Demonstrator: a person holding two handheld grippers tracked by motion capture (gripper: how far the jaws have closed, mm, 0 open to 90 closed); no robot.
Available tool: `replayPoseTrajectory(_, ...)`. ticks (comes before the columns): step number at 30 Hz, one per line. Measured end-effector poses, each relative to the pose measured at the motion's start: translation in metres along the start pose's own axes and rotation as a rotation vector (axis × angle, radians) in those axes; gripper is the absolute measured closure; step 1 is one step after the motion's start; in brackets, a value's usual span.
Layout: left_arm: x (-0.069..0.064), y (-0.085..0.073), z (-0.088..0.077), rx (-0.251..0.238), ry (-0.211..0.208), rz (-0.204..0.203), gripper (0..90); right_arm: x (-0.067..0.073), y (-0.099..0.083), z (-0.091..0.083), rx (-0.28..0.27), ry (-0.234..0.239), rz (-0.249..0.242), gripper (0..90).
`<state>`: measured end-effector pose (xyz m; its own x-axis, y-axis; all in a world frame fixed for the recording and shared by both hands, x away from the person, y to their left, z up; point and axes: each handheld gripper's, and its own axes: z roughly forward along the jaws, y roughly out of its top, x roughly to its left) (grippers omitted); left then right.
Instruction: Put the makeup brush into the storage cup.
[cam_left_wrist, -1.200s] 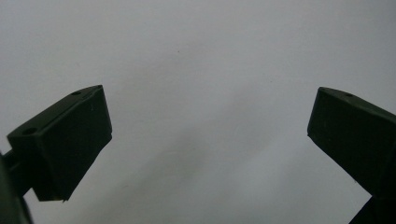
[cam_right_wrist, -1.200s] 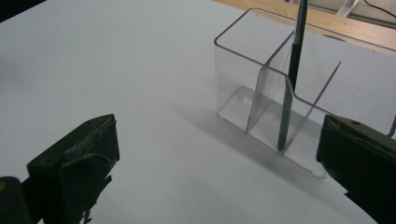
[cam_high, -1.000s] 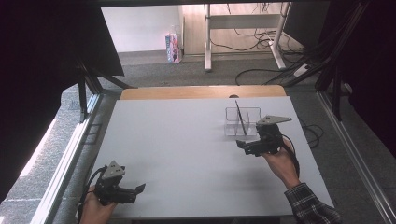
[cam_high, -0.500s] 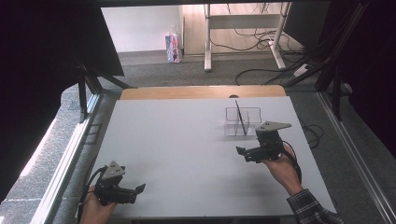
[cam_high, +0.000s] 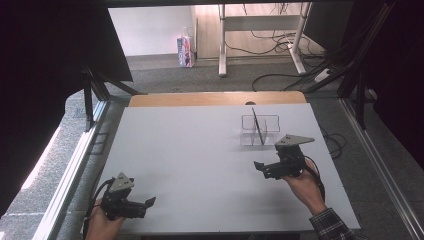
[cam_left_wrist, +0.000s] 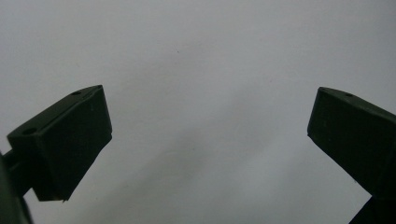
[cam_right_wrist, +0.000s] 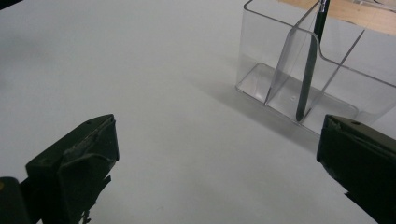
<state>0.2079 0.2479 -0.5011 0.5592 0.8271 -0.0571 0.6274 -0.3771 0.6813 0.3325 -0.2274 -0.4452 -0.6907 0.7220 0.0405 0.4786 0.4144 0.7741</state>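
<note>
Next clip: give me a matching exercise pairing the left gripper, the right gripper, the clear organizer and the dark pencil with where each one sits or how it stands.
Things:
1. left gripper
2. right gripper
3. clear organizer
4. dark pencil

Places or states:
A. stands leaning inside a compartment
B. open at the table's near left corner
C. on the table's far right part, divided into compartments
D. open, just on the near side of the organizer

Pairs: 1-B, 2-D, 3-C, 4-A
</note>
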Motion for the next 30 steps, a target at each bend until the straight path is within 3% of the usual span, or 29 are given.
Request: replayPoseTrajectory(30,0.000,0.000,0.000,-0.003,-0.001,-0.003,0.3,0.007,-0.021,-0.015,0.016,0.011,-0.008,0.0)
